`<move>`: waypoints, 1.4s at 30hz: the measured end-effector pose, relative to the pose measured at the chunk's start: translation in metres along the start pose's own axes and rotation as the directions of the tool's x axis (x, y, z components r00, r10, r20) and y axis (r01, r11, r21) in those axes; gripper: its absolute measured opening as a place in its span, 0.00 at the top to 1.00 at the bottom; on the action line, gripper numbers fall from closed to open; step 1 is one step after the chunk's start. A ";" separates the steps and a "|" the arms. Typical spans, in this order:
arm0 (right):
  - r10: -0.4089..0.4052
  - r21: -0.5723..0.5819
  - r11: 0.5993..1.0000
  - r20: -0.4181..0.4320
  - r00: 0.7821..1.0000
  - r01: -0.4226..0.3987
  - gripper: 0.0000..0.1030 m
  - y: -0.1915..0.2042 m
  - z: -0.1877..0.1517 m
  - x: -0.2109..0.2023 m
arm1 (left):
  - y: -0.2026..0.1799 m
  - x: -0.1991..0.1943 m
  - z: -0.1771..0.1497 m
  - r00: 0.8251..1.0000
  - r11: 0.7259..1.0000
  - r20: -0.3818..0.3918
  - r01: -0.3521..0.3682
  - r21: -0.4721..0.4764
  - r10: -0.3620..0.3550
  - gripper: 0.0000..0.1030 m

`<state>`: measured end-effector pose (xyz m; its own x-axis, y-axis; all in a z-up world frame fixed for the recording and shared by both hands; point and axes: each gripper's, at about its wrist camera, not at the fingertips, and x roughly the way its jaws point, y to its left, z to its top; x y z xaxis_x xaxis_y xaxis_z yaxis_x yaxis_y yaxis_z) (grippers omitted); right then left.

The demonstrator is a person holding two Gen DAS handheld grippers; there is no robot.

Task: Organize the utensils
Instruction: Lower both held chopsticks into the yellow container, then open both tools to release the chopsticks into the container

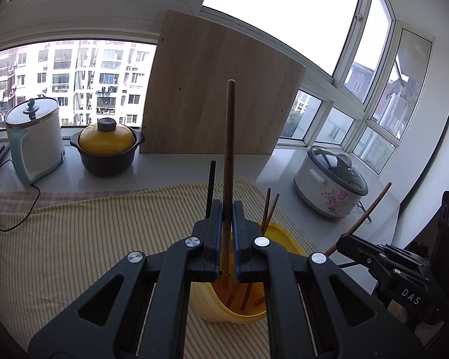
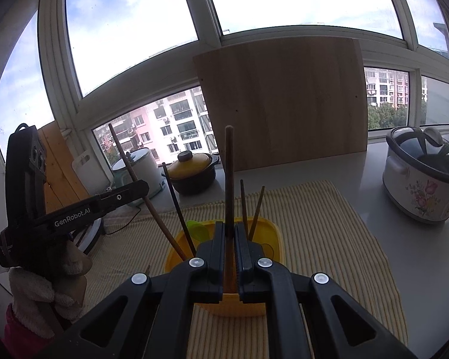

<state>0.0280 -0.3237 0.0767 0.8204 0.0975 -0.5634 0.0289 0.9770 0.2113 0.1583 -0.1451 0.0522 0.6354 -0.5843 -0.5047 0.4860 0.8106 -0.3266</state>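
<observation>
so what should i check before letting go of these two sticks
1. Left gripper shut on left stick: ok.
2. Left stick's lower end inside the holder: ok, it reaches down past the rim.
3. Right gripper shut on right stick: ok.
4. Right stick's lower end inside the holder: cannot tell, the fingers hide it.
5. Holder upright on the cloth: ok.
6. Room among the other sticks already in the holder: ok, only a few stand there.
</observation>
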 end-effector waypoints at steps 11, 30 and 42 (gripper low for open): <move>-0.015 0.006 1.000 -0.034 0.999 0.015 0.93 -0.002 -0.009 0.010 | -0.007 0.011 -0.014 0.999 0.999 -0.039 -0.018 0.048 0.020 0.96; -0.060 -0.033 0.998 -0.008 0.998 0.059 0.18 0.010 -0.019 0.006 | 0.008 -0.007 -0.020 0.996 0.995 -0.004 -0.085 0.052 0.085 0.31; -0.108 -0.052 0.993 0.030 0.994 0.109 0.00 0.025 -0.021 0.004 | 0.037 -0.037 -0.033 0.979 0.978 0.032 -0.201 0.059 0.199 0.11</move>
<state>0.0201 -0.2950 0.0630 0.8293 -0.0141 -0.5586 0.0888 0.9903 0.1068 0.1329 -0.0918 0.0326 0.7382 -0.4121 -0.5340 0.3833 0.9077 -0.1706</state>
